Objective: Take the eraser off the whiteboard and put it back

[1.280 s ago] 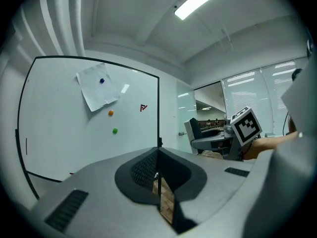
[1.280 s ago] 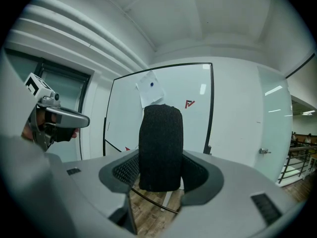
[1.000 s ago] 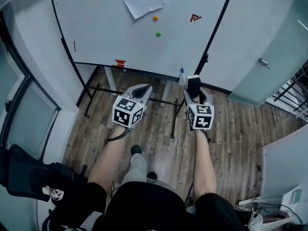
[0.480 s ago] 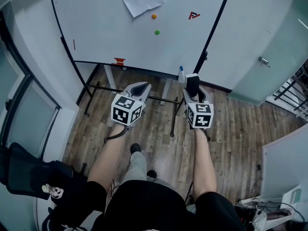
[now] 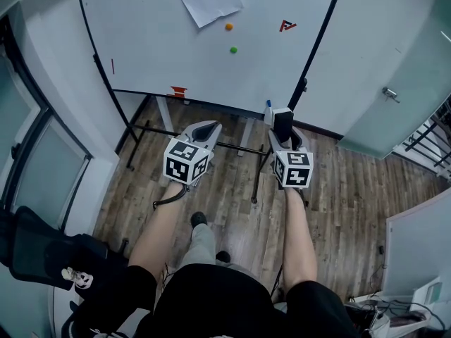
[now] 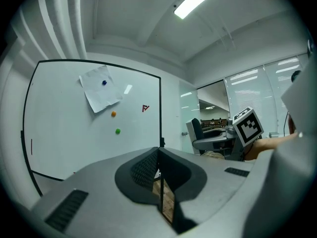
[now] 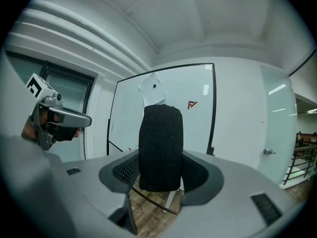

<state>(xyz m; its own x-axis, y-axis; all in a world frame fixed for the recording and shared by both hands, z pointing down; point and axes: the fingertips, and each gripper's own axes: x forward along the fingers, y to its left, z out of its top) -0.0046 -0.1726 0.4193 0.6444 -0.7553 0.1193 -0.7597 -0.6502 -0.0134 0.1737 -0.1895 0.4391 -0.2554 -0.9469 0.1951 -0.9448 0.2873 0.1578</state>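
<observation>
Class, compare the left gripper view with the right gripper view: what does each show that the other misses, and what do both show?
Only the left gripper view: an orange magnet and a green magnet on the whiteboard, and the left gripper shut on nothing. Only the right gripper view: the black eraser clamped in the right gripper, and a door handle. Both: the whiteboard, the sheet of paper under a blue magnet, and a red mark.

Eraser [image 7: 160, 148] looks like rough black felt (kinda knitted up close), whiteboard [image 5: 176, 41] is smooth and glossy, the sheet [image 5: 204, 2] on it matt paper, floor [image 5: 338, 182] wood planks, right tongs [image 7: 161, 175] matt grey plastic.
</observation>
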